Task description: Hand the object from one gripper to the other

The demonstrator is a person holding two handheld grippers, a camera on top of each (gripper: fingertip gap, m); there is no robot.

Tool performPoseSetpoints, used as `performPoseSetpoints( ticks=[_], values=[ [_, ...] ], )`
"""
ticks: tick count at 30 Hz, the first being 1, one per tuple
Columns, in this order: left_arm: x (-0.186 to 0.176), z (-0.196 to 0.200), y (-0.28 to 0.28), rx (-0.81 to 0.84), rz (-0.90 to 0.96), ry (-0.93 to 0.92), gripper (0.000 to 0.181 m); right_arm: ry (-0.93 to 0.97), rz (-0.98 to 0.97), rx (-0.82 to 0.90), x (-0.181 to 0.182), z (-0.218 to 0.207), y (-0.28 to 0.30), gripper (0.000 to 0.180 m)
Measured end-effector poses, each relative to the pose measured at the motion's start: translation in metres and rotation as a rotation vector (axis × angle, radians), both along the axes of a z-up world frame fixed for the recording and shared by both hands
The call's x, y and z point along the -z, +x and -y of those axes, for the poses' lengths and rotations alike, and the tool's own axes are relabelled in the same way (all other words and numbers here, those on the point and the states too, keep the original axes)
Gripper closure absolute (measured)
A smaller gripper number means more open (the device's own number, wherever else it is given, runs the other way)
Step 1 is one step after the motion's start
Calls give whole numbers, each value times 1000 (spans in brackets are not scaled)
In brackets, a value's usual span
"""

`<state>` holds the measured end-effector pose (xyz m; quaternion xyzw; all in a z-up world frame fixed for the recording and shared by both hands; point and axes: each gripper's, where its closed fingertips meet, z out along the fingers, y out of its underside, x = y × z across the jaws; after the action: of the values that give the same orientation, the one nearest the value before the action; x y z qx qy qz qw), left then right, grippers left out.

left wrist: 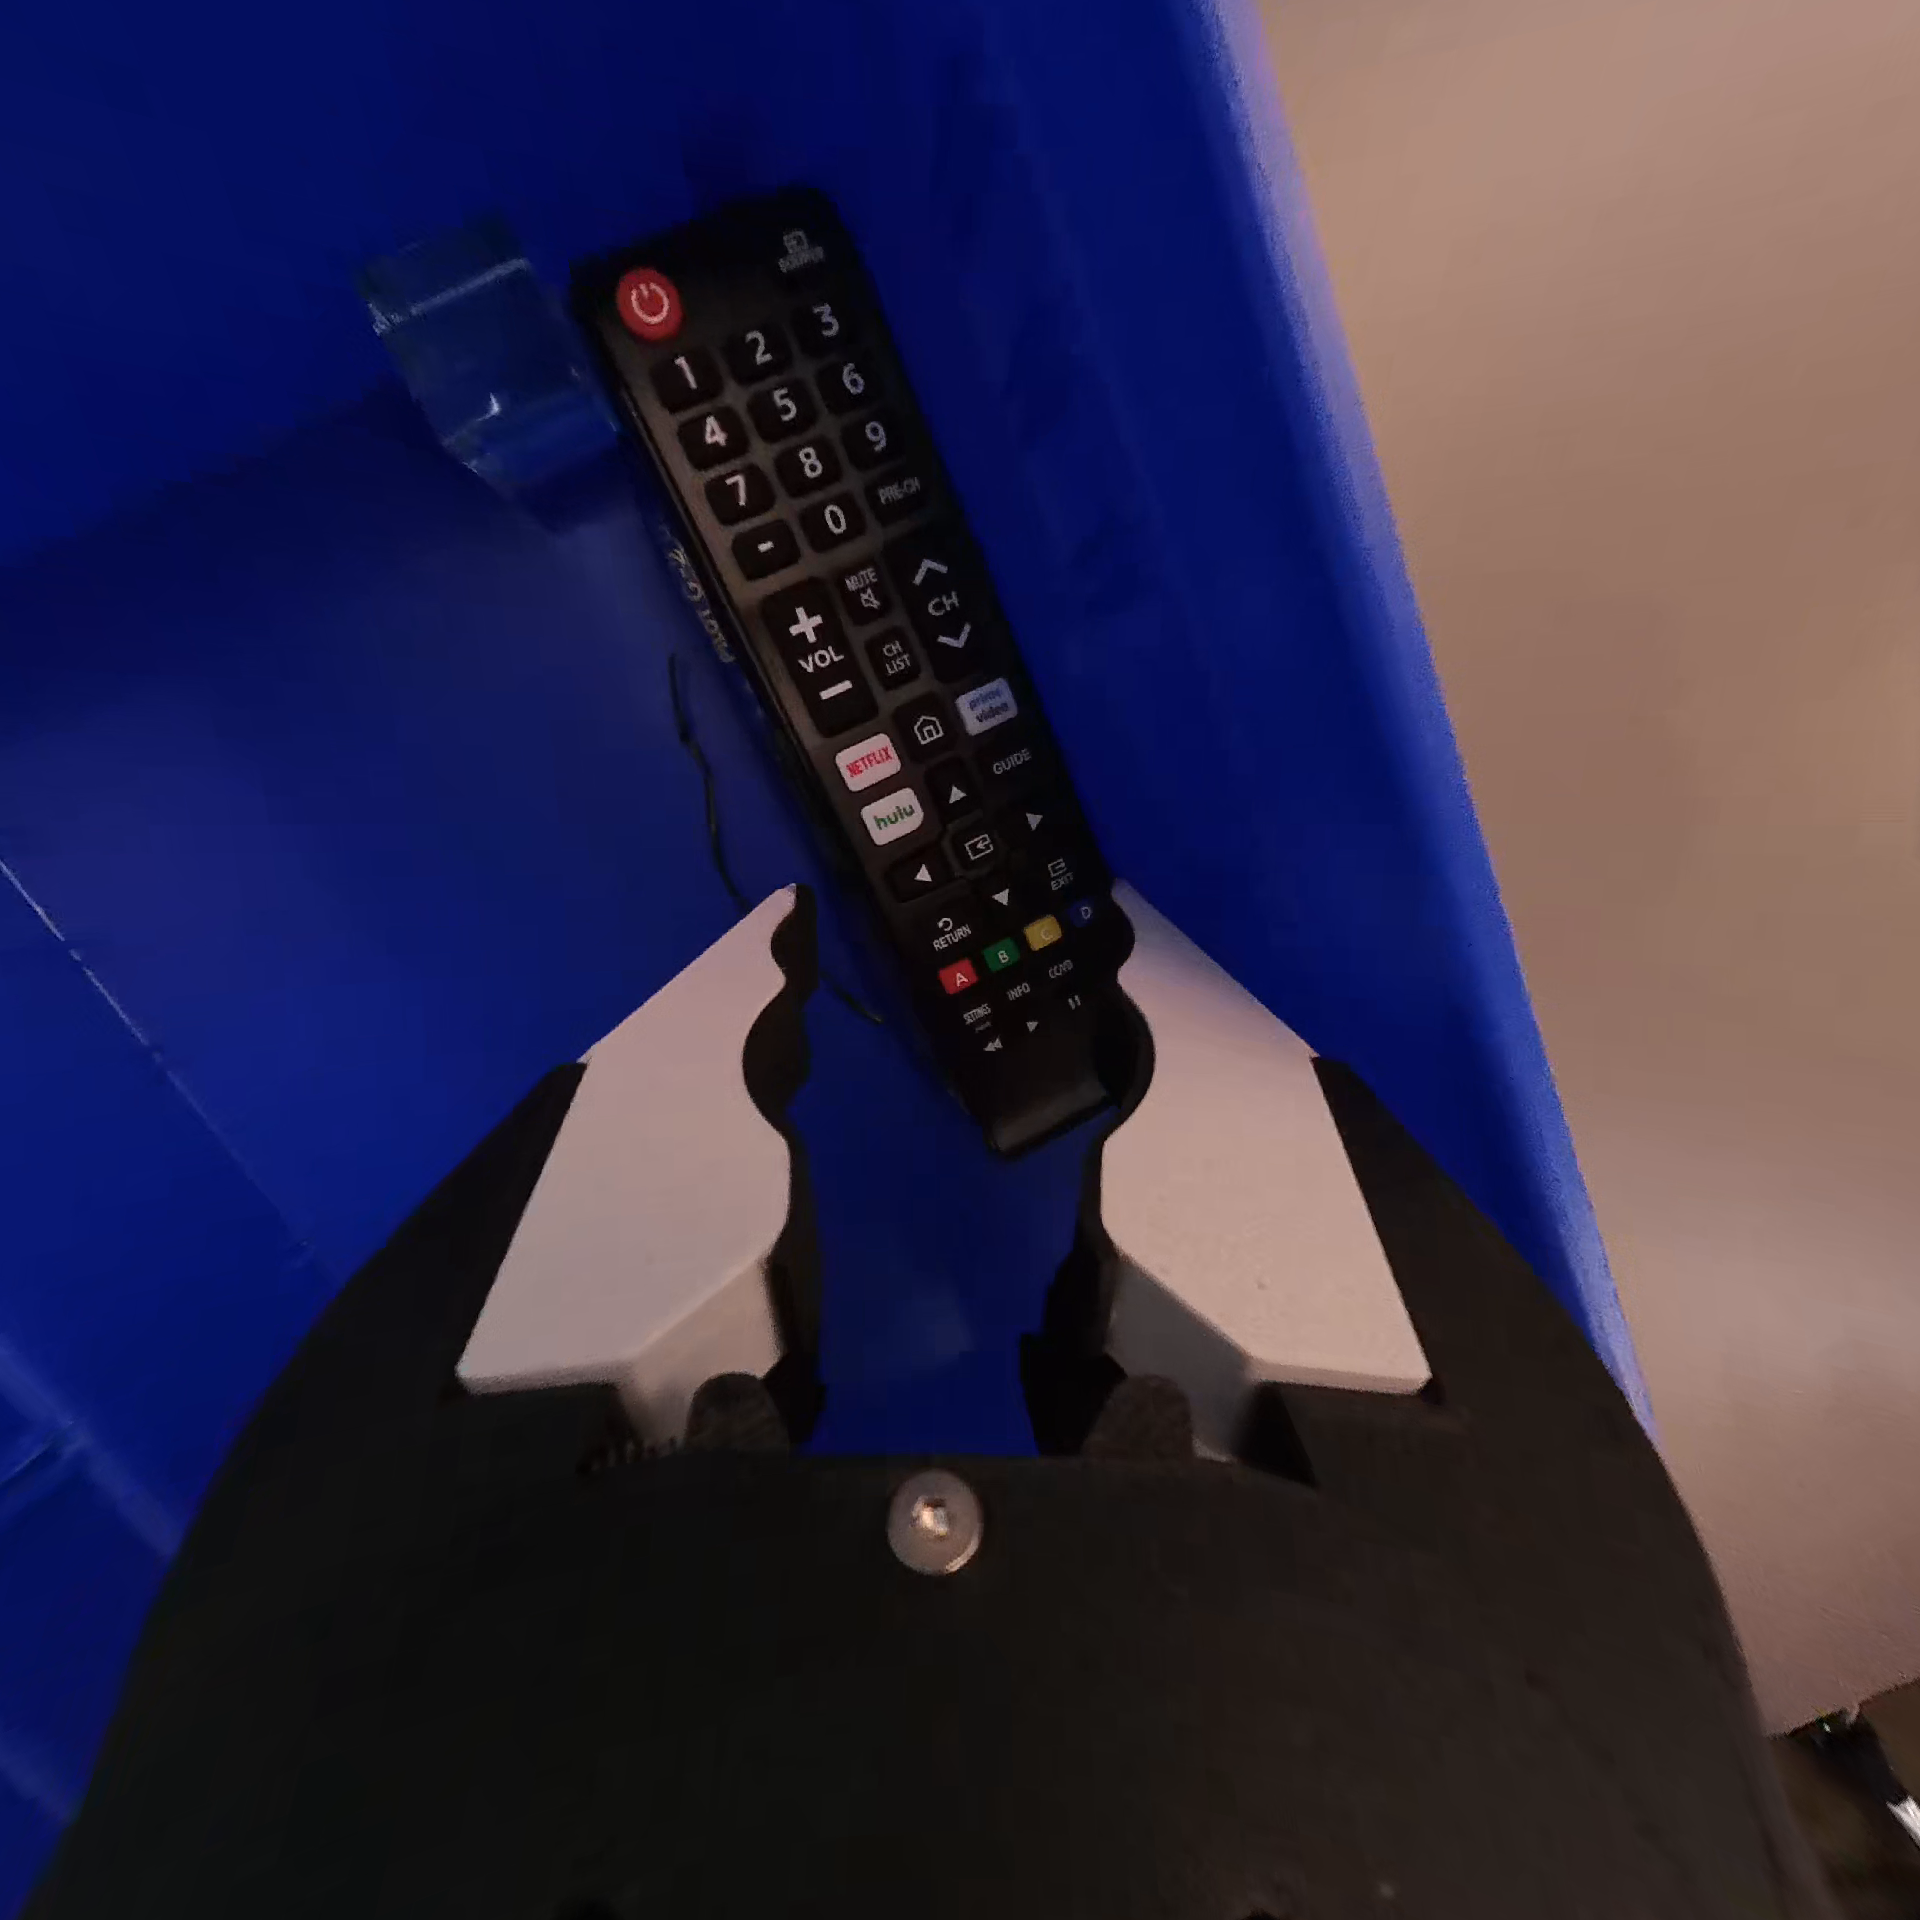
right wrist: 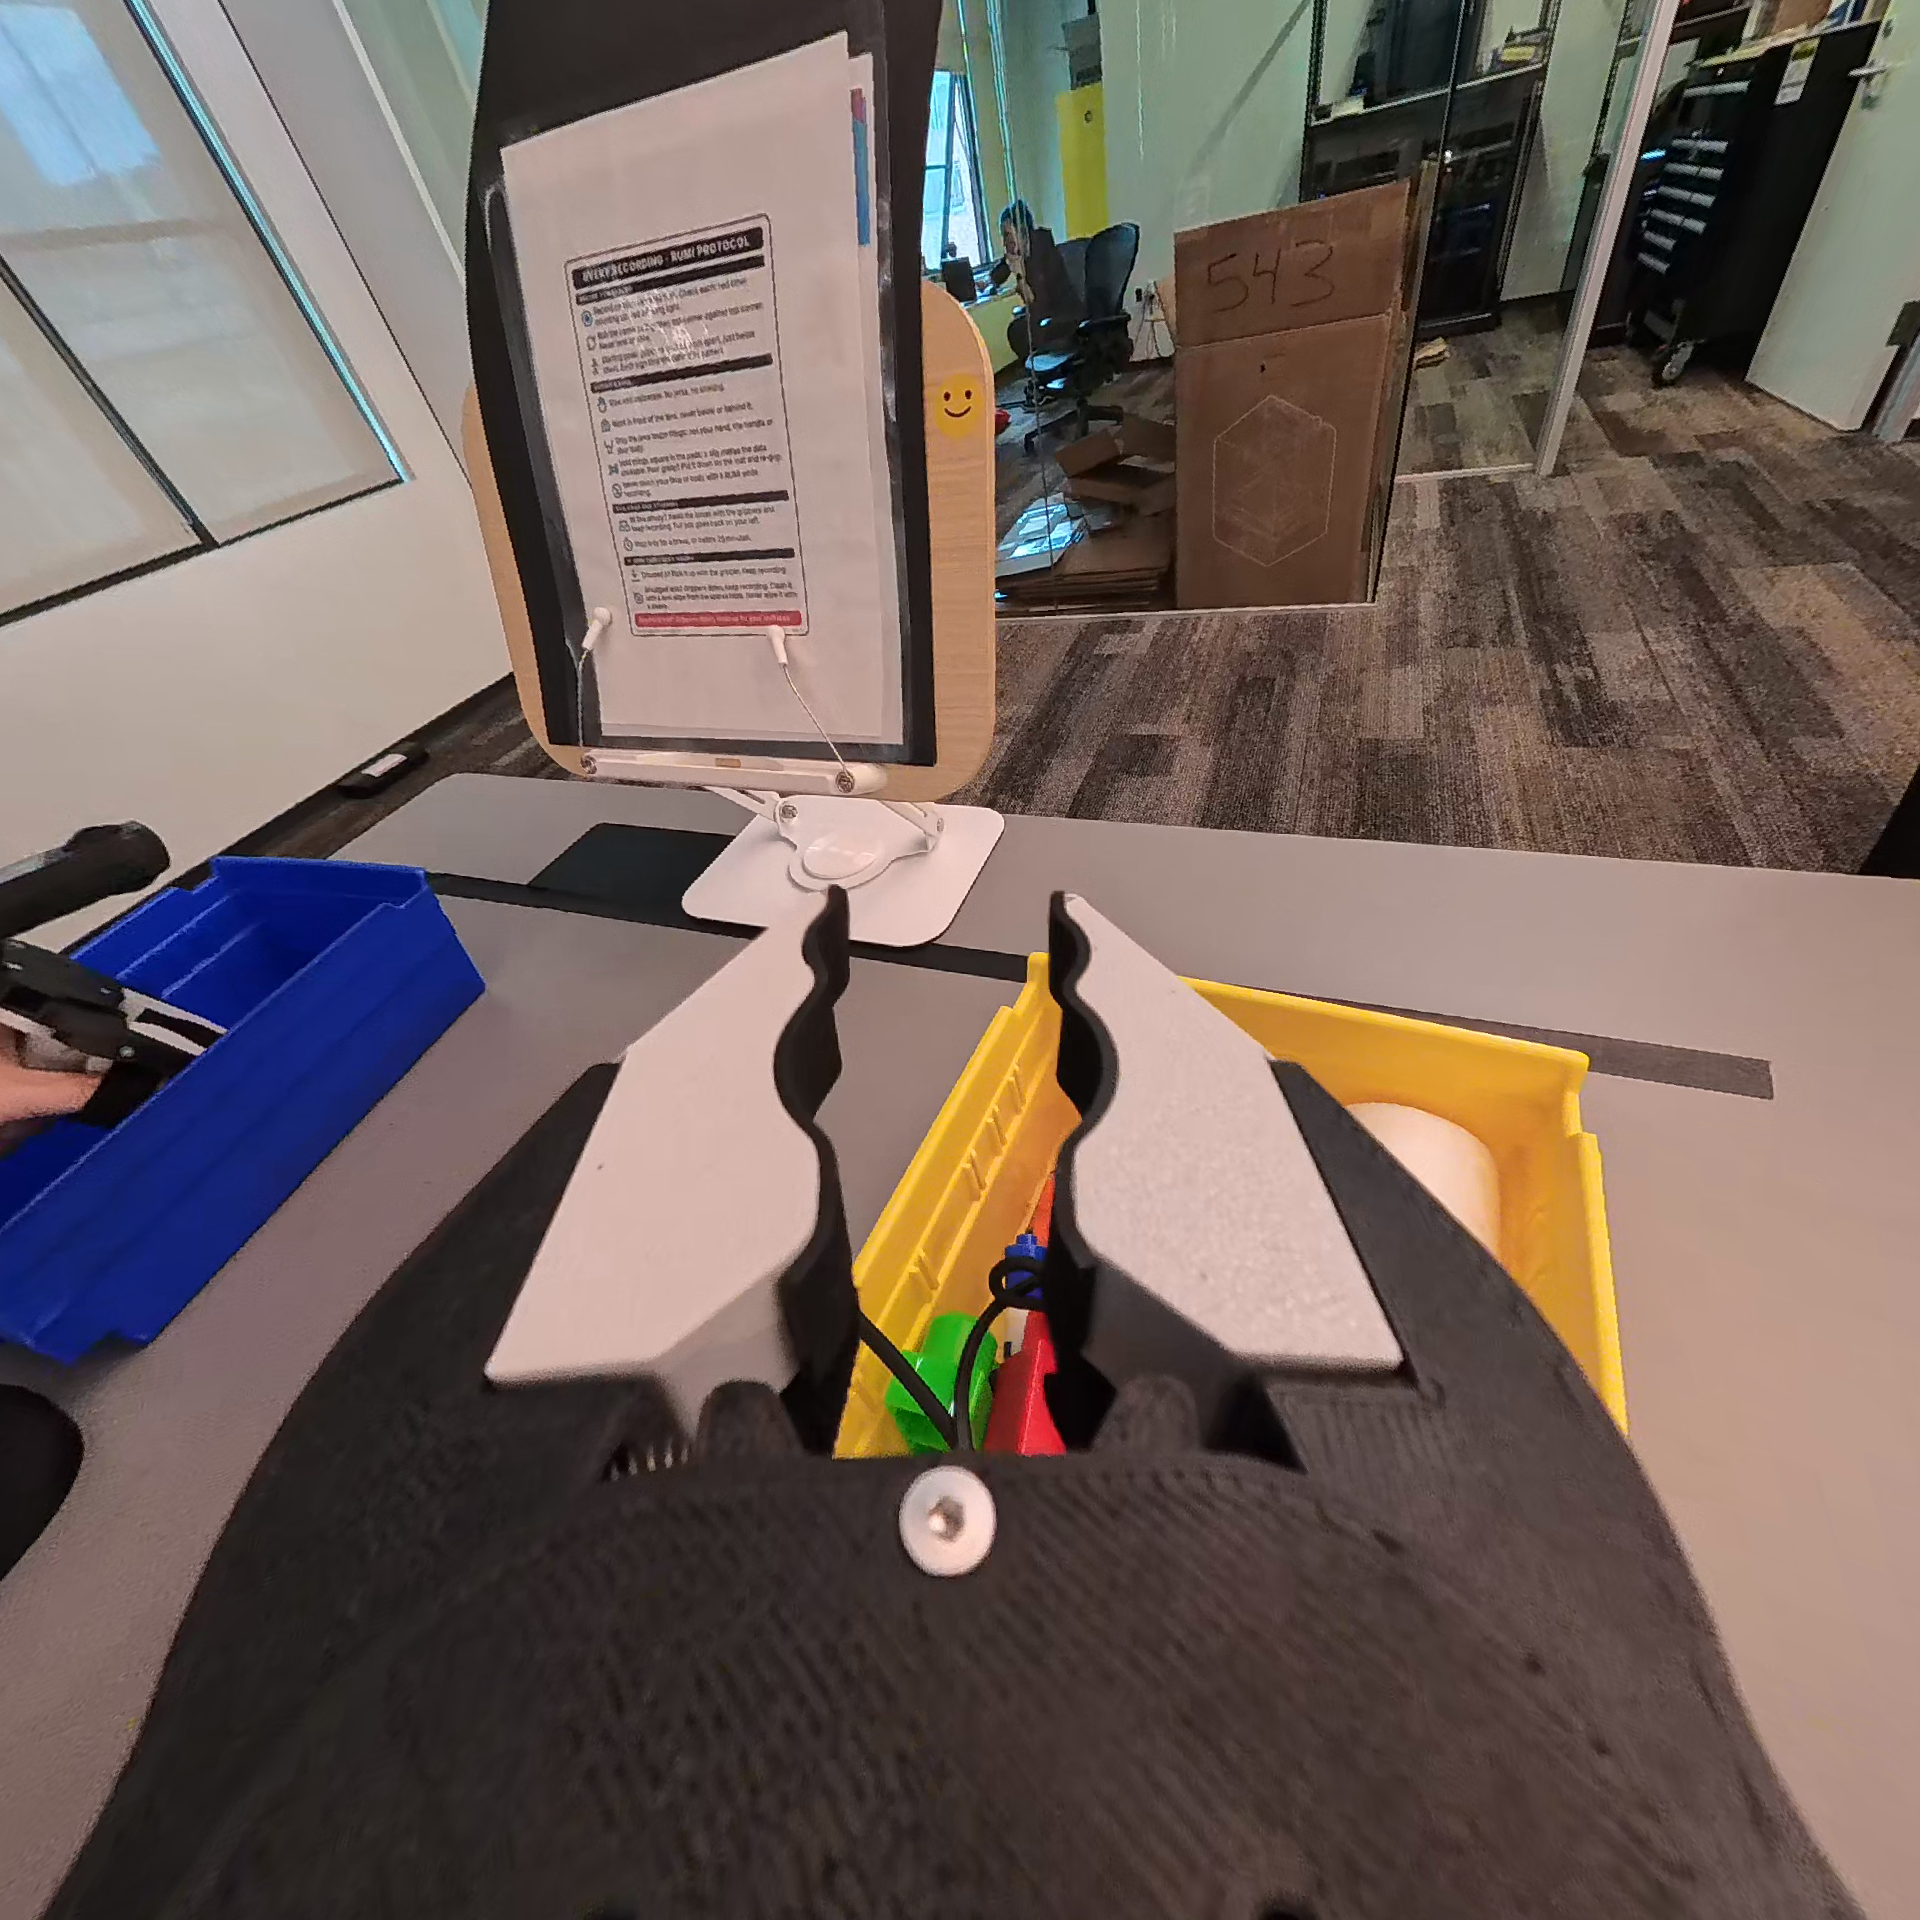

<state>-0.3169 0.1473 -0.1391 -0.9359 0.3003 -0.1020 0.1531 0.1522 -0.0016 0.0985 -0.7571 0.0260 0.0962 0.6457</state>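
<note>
Inside the blue bin [left wrist: 312,727]: a black remote [left wrist: 842,644], buttons up, lying against the bin's side wall. Beside its far end, a small clear plastic piece [left wrist: 488,364]; along its left edge, a thin dark wire [left wrist: 707,790]. Around the remote's near end, the left gripper [left wrist: 956,904], fingers spread wide, the right finger [left wrist: 1195,1039] touching or just beside the remote's edge, the left finger [left wrist: 707,1039] apart from it. Not yet pinched.

Over the grey table [right wrist: 1714,1299], the right gripper [right wrist: 945,904], spread and empty, above the yellow bin [right wrist: 1455,1049]. In that bin, a pale roll [right wrist: 1434,1164], green and red plastic pieces and a black cable. To the left, the blue bin [right wrist: 260,1039] with the left gripper [right wrist: 94,1029] reaching in. Behind, a stand [right wrist: 842,862] with a printed sheet [right wrist: 696,416].
</note>
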Motion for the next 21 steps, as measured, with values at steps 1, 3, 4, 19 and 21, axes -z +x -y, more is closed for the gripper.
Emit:
performPoseSetpoints(
  ticks=[1,3,4,19,21],
  values=[
    [0,0,0,2,4,-2,128,0,-1,-2,0,0,0,143],
    [3,1,-4,-2,-4,-13,132,-1,-4,-5,0,0,0,143],
    [5,1,-9,-7,-23,-19,134,-3,-4,-4,1,0,0,143],
    [13,-1,-15,57,-123,14,133,-26,6,-13,6,-3,-3,143],
    [11,-1,-17,48,-110,2,133,-22,4,-14,5,-2,-3,143]
  ],
)
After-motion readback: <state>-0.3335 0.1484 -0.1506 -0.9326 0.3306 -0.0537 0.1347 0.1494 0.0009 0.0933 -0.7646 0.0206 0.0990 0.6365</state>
